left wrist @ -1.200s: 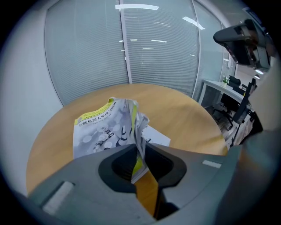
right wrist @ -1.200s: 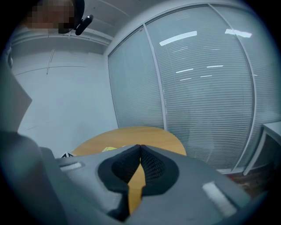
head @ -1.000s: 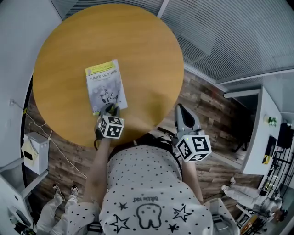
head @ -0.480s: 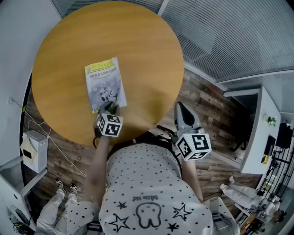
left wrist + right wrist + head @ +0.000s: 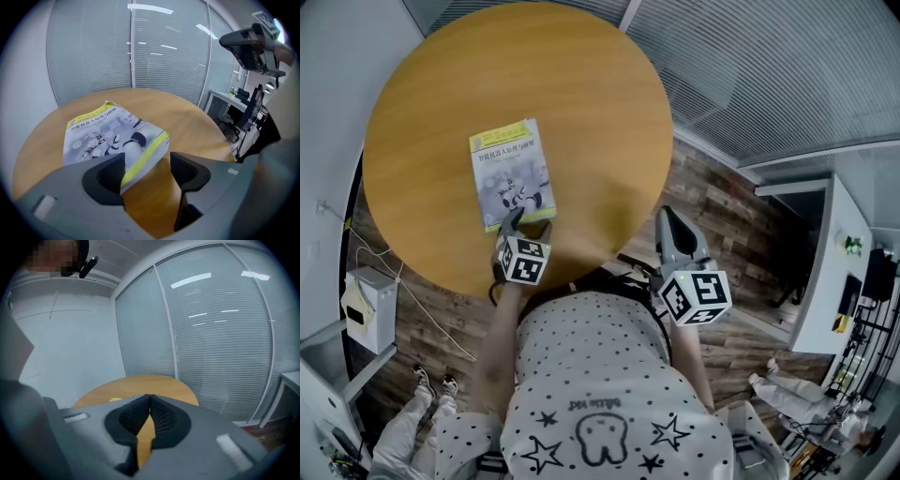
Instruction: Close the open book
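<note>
A closed book (image 5: pixel 511 173) with a grey and yellow cover lies flat on the round wooden table (image 5: pixel 581 103), near its front edge. My left gripper (image 5: pixel 528 223) sits at the book's near edge. Its jaws have just been opening and now stand wide apart. In the left gripper view the book (image 5: pixel 112 136) lies just ahead of my left gripper (image 5: pixel 147 164), its yellow-striped corner reaching in by the left finger, and no pad presses on it. My right gripper (image 5: pixel 667 221) hangs shut off the table's right side; in the right gripper view that gripper (image 5: pixel 150 400) has its pads together and holds nothing.
The table (image 5: pixel 192 117) stands on a wood-plank floor (image 5: pixel 712 202) beside a glass wall with blinds (image 5: pixel 769 66). A white box (image 5: pixel 370 300) and a cable lie on the floor at left. A white desk (image 5: pixel 830 272) stands at right.
The left gripper's jaws have spread apart at the book's near edge. The book sits slightly further left. The right gripper has not moved.
</note>
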